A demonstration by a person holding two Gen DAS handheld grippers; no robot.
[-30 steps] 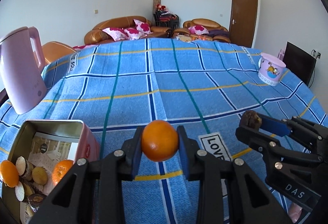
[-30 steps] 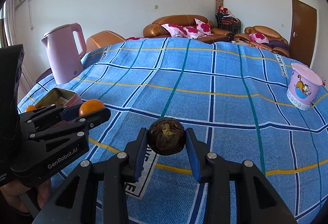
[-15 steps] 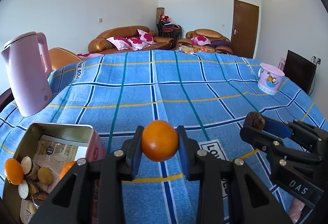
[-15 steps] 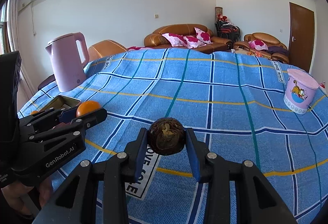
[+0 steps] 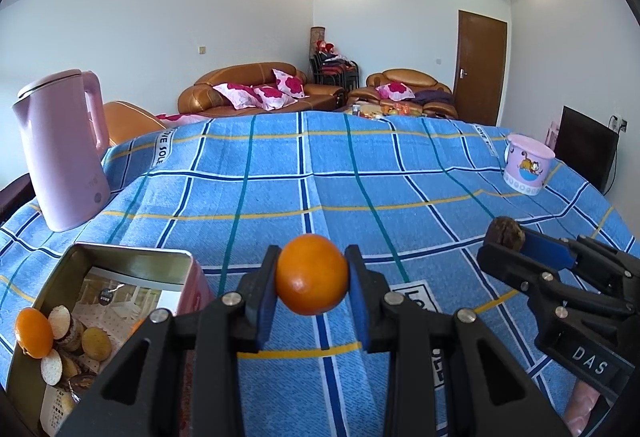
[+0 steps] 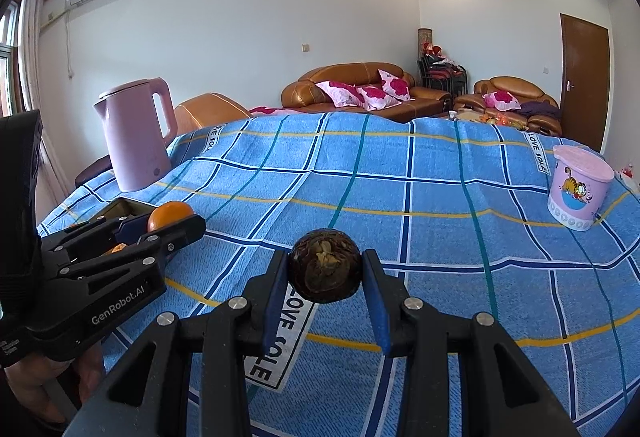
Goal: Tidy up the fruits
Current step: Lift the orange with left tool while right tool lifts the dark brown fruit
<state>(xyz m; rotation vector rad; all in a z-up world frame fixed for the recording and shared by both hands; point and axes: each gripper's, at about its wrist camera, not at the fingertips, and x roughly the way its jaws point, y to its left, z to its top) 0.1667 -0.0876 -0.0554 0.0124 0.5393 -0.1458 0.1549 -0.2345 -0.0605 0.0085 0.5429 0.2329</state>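
My left gripper (image 5: 312, 283) is shut on an orange (image 5: 312, 279) and holds it above the blue checked tablecloth, just right of an open metal tin (image 5: 128, 265). The tin holds another orange (image 5: 34, 333) and several small brown and white fruits. My right gripper (image 6: 325, 273) is shut on a dark brown round fruit (image 6: 325, 271) above the cloth. The right gripper also shows in the left wrist view (image 5: 506, 237), to the right. The left gripper with its orange shows in the right wrist view (image 6: 170, 217), to the left.
A pink kettle (image 5: 60, 149) stands at the table's left edge behind the tin. A pink lidded cup (image 5: 526, 165) with a cartoon cat stands at the far right. Brown sofas lie beyond the table.
Both grippers have risen and tilted up a little while keeping hold of their fruits. The tin now sits lower and closer in the left wrist view.
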